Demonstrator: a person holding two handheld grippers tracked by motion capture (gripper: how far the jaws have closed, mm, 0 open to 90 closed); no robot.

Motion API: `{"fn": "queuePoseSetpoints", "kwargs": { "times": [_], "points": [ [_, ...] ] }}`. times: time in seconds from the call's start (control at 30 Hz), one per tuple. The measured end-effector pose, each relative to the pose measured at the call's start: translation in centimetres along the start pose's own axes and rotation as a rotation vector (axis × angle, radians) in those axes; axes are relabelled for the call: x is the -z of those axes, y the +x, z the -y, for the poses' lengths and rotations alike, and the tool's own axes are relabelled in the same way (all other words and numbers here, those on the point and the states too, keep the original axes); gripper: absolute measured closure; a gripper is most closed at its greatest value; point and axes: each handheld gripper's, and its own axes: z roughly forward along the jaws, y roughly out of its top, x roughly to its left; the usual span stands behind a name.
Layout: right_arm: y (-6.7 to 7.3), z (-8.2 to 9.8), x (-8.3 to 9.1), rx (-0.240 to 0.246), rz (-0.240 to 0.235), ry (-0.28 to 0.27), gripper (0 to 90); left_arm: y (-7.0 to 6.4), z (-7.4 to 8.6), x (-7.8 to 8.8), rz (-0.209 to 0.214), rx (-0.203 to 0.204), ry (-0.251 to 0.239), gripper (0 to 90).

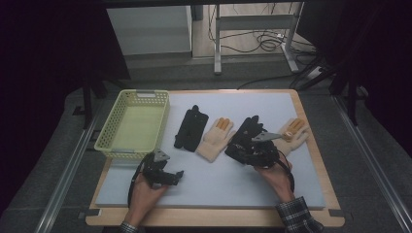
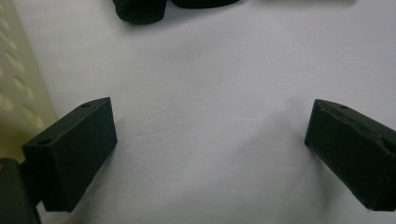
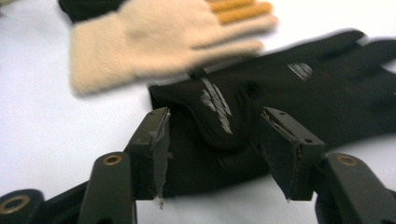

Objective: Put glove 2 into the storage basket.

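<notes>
right gripper (image 3: 212, 154) tilted low over the bench (image 1: 233, 179), jaws parted astride the black glove (image 3: 280, 93) cuff, not yet pinching. left gripper (image 2: 210, 154) resting level, jaws spread wide on nothing.

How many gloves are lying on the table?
4. Black glove right of the basket, cream glove beside it, second black glove under the right hand-held gripper, second cream glove farthest right, partly hidden.

Left gripper (image 1: 167, 175) low, jaws wide apart, right gripper (image 1: 252, 145) ahead, jaws part-open
</notes>
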Motion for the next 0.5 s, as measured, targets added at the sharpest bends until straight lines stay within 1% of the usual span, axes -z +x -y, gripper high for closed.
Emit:
{"fn": "queuePoseSetpoints", "kwargs": {
  "times": [0.1,0.23,0.33,0.5],
  "points": [
    [0.5,-0.9,-0.9,0.017,-0.025,-0.002,44.8,0.0,0.0,0.0,0.000,0.000,0.000,2.1],
    [1.4,-2.6,-2.5,0.033,-0.070,-0.009,45.2,0.0,0.0,0.0,0.000,0.000,0.000,2.1],
    [2.0,-3.8,-3.6,0.043,-0.094,-0.015,45.6,0.0,0.0,0.0,0.000,-0.001,0.000,2.1],
    [3.3,-5.8,-5.7,0.065,-0.100,-0.015,49.8,0.0,0.0,0.0,0.000,0.000,0.000,2.2]
  ]
}}
